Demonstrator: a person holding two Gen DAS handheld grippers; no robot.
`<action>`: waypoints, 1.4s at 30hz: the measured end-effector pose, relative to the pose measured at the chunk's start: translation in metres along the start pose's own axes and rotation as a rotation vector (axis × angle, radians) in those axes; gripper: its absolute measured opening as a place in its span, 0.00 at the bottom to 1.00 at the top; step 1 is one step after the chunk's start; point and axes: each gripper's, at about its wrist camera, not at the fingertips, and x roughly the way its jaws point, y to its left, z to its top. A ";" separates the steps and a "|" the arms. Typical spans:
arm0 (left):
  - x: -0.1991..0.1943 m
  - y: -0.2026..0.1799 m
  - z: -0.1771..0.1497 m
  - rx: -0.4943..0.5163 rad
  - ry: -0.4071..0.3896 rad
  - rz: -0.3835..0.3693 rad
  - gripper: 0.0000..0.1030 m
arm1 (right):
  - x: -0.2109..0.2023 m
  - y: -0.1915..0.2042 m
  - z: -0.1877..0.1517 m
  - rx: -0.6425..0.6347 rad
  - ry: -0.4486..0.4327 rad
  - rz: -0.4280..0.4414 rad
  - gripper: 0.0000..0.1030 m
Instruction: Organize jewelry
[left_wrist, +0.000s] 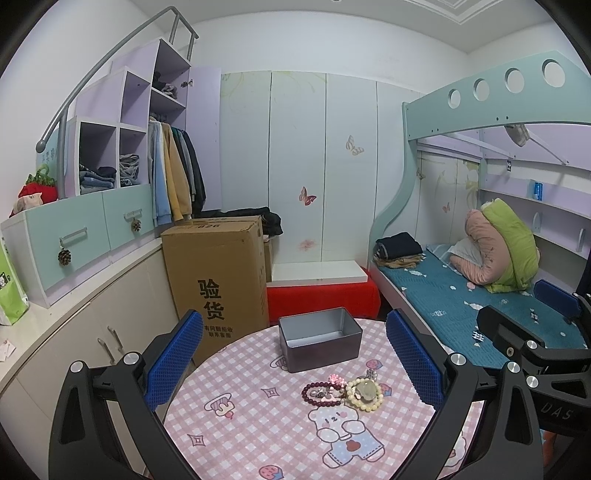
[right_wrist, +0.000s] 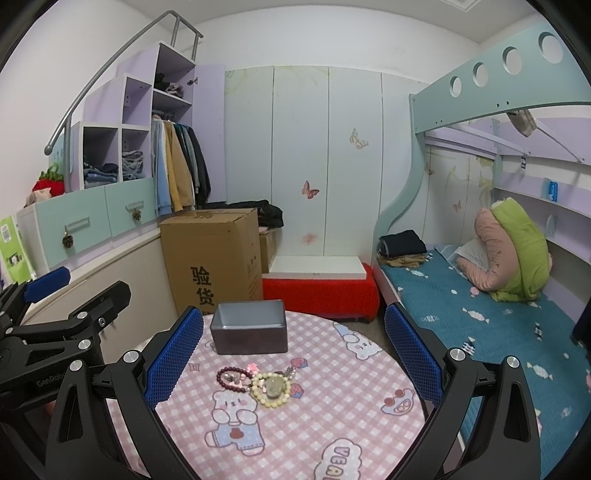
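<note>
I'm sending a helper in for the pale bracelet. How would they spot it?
On the round pink-checked table, in front of the grey metal tin, lies a small jewelry cluster. The cream beaded bracelet rings a greenish stone, right of the dark maroon bead bracelet.

The left gripper (left_wrist: 293, 365) has matte black angled arms filling the lower corners of the frame, each ending in a blue finger pad (left_wrist: 173, 360) with a fine mesh texture. Round silver screws (left_wrist: 132, 358) sit at the joints. The right gripper (right_wrist: 293, 356) looks the same: black arms, blue meshed pads (right_wrist: 173, 356), silver screws (right_wrist: 456, 353). Pale lettering marks the black body at each frame's edge.
</note>
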 end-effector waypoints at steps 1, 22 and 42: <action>0.000 0.000 -0.001 -0.001 0.000 0.000 0.93 | 0.001 0.000 -0.001 0.001 0.001 0.001 0.93; 0.056 0.025 -0.037 -0.060 0.134 -0.027 0.93 | 0.047 -0.009 -0.015 0.026 0.118 -0.010 0.93; 0.210 0.030 -0.126 -0.088 0.590 0.031 0.93 | 0.171 -0.043 -0.105 0.069 0.435 -0.036 0.93</action>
